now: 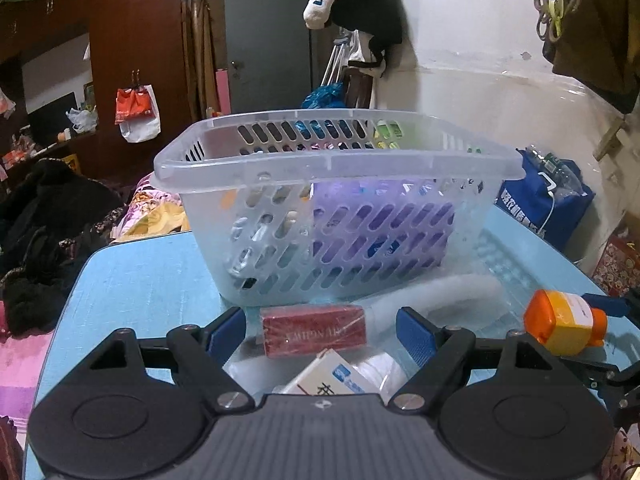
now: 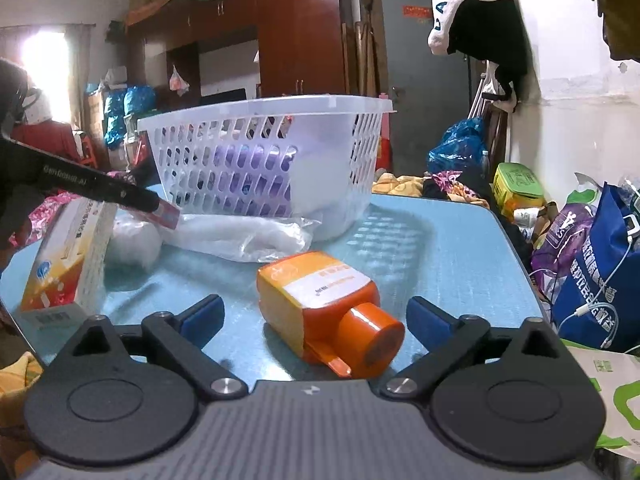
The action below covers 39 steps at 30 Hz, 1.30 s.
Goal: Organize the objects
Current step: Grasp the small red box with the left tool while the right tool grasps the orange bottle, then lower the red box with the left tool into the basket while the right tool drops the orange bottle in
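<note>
Orange bottle lies flat, cap toward right gripper.

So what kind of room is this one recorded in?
Probably a lived-in bedroom or small flat, cluttered. A dark wooden wardrobe lines the back wall, clothes hang from the wall beside a grey door, and bedding lies behind the blue table that holds the basket.

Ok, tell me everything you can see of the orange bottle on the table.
The orange bottle is squat, glossy plastic, with a round orange cap and a white label with orange print. It lies on its side on the blue table, cap toward the open right gripper, between its fingers but untouched. Nothing else touches it; the clear plastic bag lies just behind.
</note>
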{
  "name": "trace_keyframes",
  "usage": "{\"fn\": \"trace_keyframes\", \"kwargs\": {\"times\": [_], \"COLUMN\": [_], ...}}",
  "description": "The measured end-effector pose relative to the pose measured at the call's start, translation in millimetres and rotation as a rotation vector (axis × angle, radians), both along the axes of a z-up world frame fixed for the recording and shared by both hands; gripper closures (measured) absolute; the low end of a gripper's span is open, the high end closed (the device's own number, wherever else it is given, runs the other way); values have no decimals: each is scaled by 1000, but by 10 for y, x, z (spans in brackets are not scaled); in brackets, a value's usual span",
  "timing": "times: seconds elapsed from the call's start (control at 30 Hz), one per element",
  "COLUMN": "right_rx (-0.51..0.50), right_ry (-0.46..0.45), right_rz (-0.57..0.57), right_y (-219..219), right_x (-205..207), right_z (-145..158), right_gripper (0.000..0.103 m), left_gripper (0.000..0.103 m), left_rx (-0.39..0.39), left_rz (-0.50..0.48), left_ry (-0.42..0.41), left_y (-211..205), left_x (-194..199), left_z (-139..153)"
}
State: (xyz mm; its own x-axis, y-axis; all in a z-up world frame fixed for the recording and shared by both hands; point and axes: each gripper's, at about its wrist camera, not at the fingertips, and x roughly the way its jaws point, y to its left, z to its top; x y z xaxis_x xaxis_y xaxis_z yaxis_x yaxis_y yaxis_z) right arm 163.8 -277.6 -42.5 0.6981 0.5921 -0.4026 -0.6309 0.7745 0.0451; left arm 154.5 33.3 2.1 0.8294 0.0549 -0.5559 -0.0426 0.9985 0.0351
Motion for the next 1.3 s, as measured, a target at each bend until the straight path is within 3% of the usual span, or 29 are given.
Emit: {"fn": "trace_keyframes", "kwargs": {"times": [0.17, 0.3, 0.33, 0.6, 1.1, 1.3], "right_rx": [-2, -16, -17, 11, 61, 114], "right_ry": [3, -4, -6, -72, -122, -170], "right_rz": [-3, 14, 17, 42, 68, 80], "right_y": [-54, -67, -67, -103, -98, -111], "right_x": [37, 37, 35, -75, -228, -309], "right_z": [14, 15, 16, 105, 249, 512], "right_gripper": [12, 32, 33, 50, 52, 52], "left_gripper": [25, 39, 41, 41, 41, 41], "left_rx": [12, 37, 37, 3, -52, -86], "left_rz": [3, 9, 8, 16, -35, -52], "left_ry": [19, 26, 21, -95, -253, -355], "left_y": [-33, -75, -76, 10, 48, 99], "left_x": [68, 111, 111, -84, -457, -667], "left_z": [-7, -28, -31, 85, 246, 411]}}
